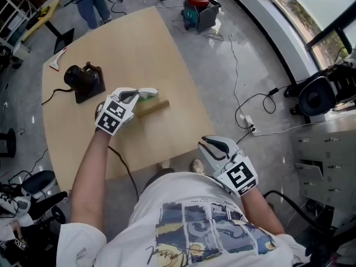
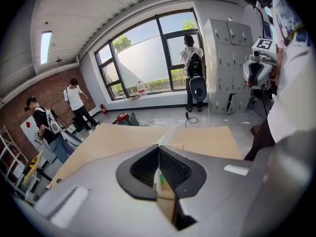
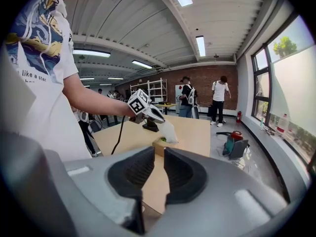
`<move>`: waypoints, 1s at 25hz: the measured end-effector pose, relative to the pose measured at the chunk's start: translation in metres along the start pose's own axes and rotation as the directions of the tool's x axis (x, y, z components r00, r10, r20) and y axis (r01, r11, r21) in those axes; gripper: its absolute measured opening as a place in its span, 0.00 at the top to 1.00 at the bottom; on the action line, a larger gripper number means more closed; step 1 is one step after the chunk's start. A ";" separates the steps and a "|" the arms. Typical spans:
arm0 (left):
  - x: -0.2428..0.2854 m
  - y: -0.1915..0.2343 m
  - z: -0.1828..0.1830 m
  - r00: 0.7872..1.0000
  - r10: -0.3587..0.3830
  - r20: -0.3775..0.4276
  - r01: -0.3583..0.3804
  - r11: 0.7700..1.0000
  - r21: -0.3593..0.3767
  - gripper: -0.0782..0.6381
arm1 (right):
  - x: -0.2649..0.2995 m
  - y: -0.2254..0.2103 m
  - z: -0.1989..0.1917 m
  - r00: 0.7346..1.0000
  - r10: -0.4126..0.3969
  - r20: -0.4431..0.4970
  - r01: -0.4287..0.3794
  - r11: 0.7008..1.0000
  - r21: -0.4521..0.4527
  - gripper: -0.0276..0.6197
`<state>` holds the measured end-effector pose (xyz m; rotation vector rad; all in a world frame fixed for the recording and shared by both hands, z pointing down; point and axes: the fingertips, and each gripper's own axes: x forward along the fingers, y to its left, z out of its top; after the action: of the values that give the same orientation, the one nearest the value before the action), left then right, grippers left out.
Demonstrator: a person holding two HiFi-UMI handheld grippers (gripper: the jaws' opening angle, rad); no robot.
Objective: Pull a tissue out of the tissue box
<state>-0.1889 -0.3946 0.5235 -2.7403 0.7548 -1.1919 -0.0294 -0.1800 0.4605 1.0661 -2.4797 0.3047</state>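
Tissue [image 1: 148,93] stands white above the tissue box [image 1: 154,108] on the counter [image 1: 111,43], pinched in your left hand-held gripper [image 1: 136,95]. Your right hand-held gripper [image 1: 207,143] hangs beyond the counter's edge, jaws slightly apart, empty.

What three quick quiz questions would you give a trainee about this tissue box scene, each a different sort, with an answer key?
1. True or false: the left gripper is shut on a tissue.
2. Where does the tissue box stand? A: on the floor. B: on the wooden table. C: on a chair.
3. In a word, what is between the jaws of the right gripper?

Key: 1 true; the tissue is pinched between the jaws above the box. 2 B. 3 nothing; its jaws stand slightly apart, off the table's near edge.
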 end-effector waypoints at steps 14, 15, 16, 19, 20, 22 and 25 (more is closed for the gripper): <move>-0.060 -0.025 0.068 0.995 0.032 0.098 -0.027 0.998 -0.060 0.88 | -0.018 -0.007 -0.005 0.995 0.097 0.019 -0.096 0.994 -0.041 0.88; -0.065 -0.029 0.074 0.993 0.035 0.110 -0.027 0.997 -0.067 0.88 | -0.019 -0.007 -0.006 0.994 0.103 0.020 -0.102 0.994 -0.045 0.88; -0.070 -0.033 0.080 0.992 0.037 0.121 -0.028 0.997 -0.073 0.88 | -0.020 -0.008 -0.006 0.994 0.108 0.021 -0.107 0.993 -0.048 0.88; -0.088 -0.048 0.093 0.987 0.054 0.148 -0.041 0.995 -0.093 0.88 | -0.022 -0.007 -0.007 0.990 0.135 0.026 -0.133 0.989 -0.063 0.88; -0.094 -0.054 0.097 0.986 0.061 0.154 -0.046 0.994 -0.102 0.88 | -0.023 -0.006 -0.007 0.989 0.146 0.028 -0.144 0.987 -0.071 0.88; -0.106 -0.066 0.105 0.984 0.075 0.164 -0.056 0.992 -0.116 0.88 | -0.026 -0.004 -0.005 0.986 0.166 0.033 -0.162 0.983 -0.087 0.88; -0.122 -0.083 0.117 0.978 0.094 0.184 -0.073 0.990 -0.121 0.88 | -0.028 -0.002 -0.004 0.980 0.194 0.036 -0.189 0.976 -0.108 0.88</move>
<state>-0.1436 -0.2819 0.3794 -2.8276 0.9302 -0.8829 -0.0092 -0.1619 0.4510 0.8023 -2.6136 0.2075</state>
